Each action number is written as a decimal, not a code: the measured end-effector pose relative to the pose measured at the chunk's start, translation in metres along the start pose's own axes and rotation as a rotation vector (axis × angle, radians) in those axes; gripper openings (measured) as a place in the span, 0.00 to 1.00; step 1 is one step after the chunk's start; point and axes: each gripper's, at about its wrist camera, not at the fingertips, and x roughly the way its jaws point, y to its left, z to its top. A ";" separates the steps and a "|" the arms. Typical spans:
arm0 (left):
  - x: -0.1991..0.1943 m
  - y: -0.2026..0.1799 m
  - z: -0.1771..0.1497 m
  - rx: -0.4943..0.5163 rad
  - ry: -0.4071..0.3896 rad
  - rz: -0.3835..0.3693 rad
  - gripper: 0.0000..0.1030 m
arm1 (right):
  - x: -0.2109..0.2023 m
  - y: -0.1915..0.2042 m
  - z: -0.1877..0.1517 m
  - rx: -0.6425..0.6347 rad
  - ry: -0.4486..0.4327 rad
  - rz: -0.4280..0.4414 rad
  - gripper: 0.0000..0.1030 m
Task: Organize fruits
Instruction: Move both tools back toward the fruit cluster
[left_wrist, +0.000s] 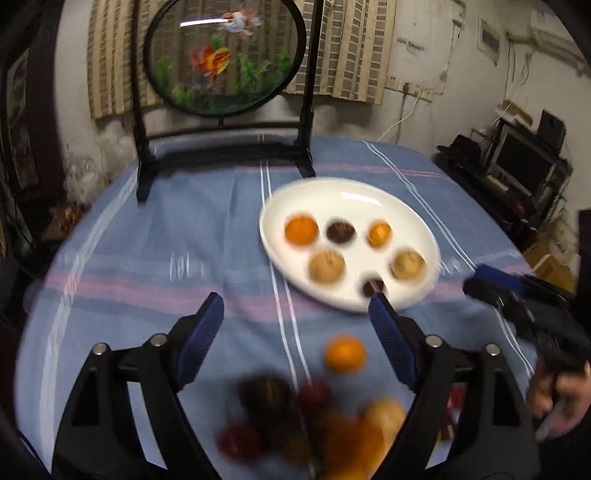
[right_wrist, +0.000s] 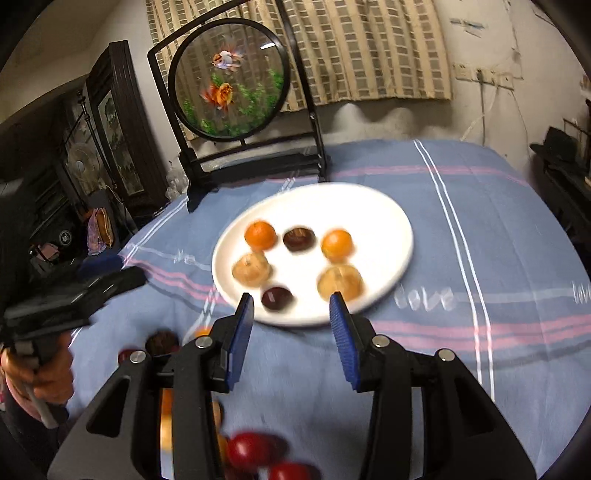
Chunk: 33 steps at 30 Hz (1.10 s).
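in the left view alone, an orange (left_wrist: 345, 353) nears the plate (left_wrist: 295, 199).

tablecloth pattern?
Blue tablecloth with pink and white stripes; clearest in the right wrist view.

The left tongs (left_wrist: 295, 310) point forward and downward with their two blue-padded jaws spread wide and nothing between them, the black arms of the tool fanning out below. The right tongs (right_wrist: 291, 306) tilt downward the same way, their jaws parted by a narrower gap and gripping nothing. Each tool is held in a bare hand around its handle, the right hand (left_wrist: 561, 398) showing at the edge of the left camera's view and the left hand (right_wrist: 40, 373) at the edge of the right camera's view.
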 end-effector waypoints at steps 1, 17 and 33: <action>-0.005 -0.001 -0.011 -0.004 -0.003 -0.015 0.82 | -0.004 -0.004 -0.010 0.013 0.014 -0.002 0.43; -0.025 -0.022 -0.116 0.060 0.070 -0.012 0.90 | -0.040 -0.011 -0.091 0.053 0.106 0.093 0.52; -0.024 -0.019 -0.116 0.041 0.077 -0.067 0.90 | -0.028 0.010 -0.096 -0.055 0.167 -0.009 0.52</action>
